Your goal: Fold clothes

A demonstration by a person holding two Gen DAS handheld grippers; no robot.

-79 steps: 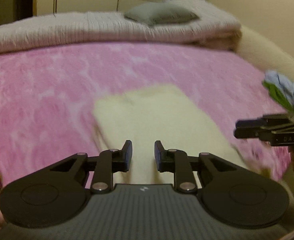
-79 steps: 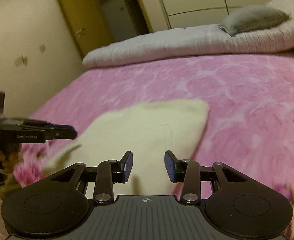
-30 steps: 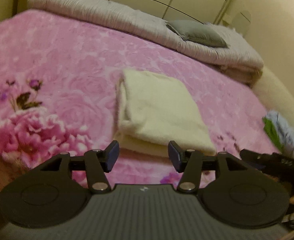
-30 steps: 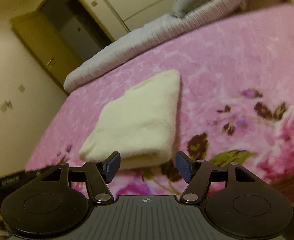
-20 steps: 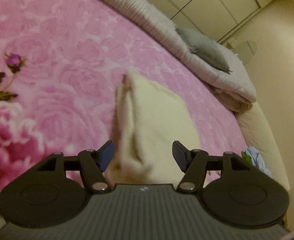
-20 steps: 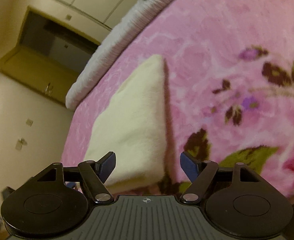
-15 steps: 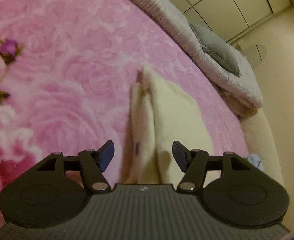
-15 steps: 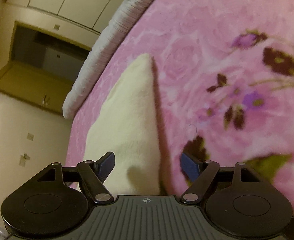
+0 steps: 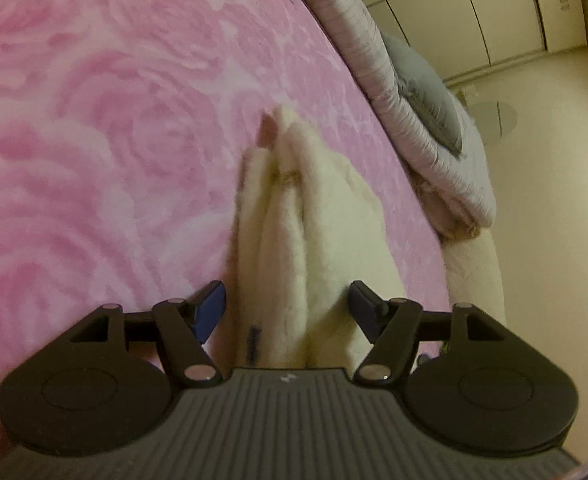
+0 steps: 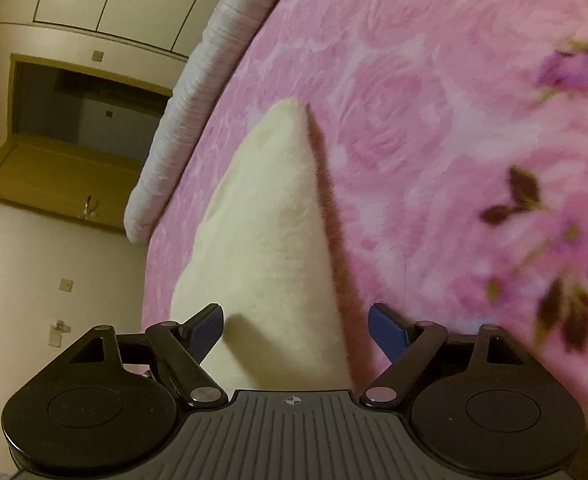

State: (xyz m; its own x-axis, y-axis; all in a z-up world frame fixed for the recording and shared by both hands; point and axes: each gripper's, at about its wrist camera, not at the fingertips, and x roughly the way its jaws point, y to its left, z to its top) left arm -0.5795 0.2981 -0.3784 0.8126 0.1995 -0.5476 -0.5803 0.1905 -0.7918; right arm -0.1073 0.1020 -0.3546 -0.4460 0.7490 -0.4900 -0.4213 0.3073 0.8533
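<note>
A: Where is the folded cream fleece garment point(image 9: 325, 216)?

B: It lies on the pink rose-patterned bed blanket point(image 9: 94, 120), away from the rolled grey quilt point(image 9: 377, 64) at the far edge.

A: And the claws?

B: The left claw point(image 9: 288, 310) and right claw point(image 10: 295, 330) are both opening, straddling the garment's near end without pressing it.
</note>
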